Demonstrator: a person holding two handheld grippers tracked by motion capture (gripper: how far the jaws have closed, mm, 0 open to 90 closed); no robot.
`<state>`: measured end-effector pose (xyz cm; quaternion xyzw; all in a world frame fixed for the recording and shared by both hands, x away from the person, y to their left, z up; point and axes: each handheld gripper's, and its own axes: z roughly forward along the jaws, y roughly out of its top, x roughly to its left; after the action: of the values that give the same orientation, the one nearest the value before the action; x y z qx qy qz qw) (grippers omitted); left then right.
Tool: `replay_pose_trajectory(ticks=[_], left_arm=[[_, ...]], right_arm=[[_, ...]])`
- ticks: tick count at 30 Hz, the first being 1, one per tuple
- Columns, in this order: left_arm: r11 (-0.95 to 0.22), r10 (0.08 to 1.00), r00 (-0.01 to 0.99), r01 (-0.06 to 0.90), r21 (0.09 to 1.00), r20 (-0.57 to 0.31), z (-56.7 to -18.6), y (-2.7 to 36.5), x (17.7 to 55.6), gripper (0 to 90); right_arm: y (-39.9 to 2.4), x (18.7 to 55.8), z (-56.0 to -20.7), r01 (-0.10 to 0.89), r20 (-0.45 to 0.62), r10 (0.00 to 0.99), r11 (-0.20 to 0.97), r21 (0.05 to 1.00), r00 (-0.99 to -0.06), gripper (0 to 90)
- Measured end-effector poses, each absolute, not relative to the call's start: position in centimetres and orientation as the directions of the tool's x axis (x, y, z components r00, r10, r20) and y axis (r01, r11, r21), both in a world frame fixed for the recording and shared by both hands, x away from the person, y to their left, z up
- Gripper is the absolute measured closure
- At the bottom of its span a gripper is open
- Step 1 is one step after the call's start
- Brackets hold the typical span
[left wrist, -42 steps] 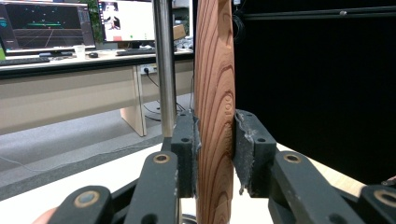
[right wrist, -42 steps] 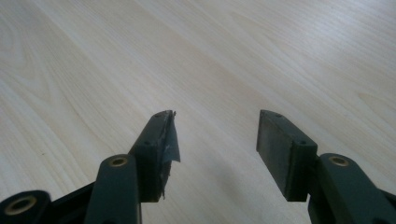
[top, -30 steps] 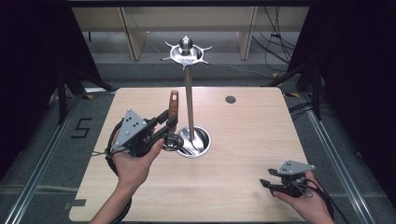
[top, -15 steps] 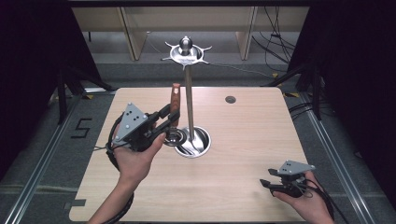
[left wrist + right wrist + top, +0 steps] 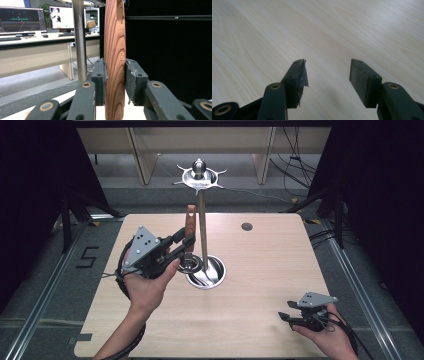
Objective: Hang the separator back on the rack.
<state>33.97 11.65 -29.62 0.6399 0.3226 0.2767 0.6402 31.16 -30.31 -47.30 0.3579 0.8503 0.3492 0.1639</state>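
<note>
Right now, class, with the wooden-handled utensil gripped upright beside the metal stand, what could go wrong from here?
1. The left gripper clamps the wooden handle low on its rounded length; the tall part above the pads could pivot or slip if jolted.
2. The handle stands close beside the stand's pole; a sideways move might knock it and rock the stand's base.
3. The right gripper rests open on the table, far off, too distant to steady anything quickly.

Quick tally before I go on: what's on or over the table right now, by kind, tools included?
Handheld tools: 2 (left tool, right tool)
Wooden-handled utensil, clamped upright in the left tool: 1
Metal stand with pole, round base and hooked top: 1
Table: 1
Total: 5
</note>
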Motion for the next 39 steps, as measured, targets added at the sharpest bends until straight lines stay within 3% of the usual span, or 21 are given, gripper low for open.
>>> replay_pose_trajectory(ticks=[39], left_arm=[[0.042, 0.774, 0.629, 0.071, 0.997, -0.077, -28.3, 10.7, 35.4, 70.3]], right_arm=[[-30.3, 31.1, -47.3, 0.494, -0.031, 0.723, 0.501, 0.711, -0.69, 47.0]])
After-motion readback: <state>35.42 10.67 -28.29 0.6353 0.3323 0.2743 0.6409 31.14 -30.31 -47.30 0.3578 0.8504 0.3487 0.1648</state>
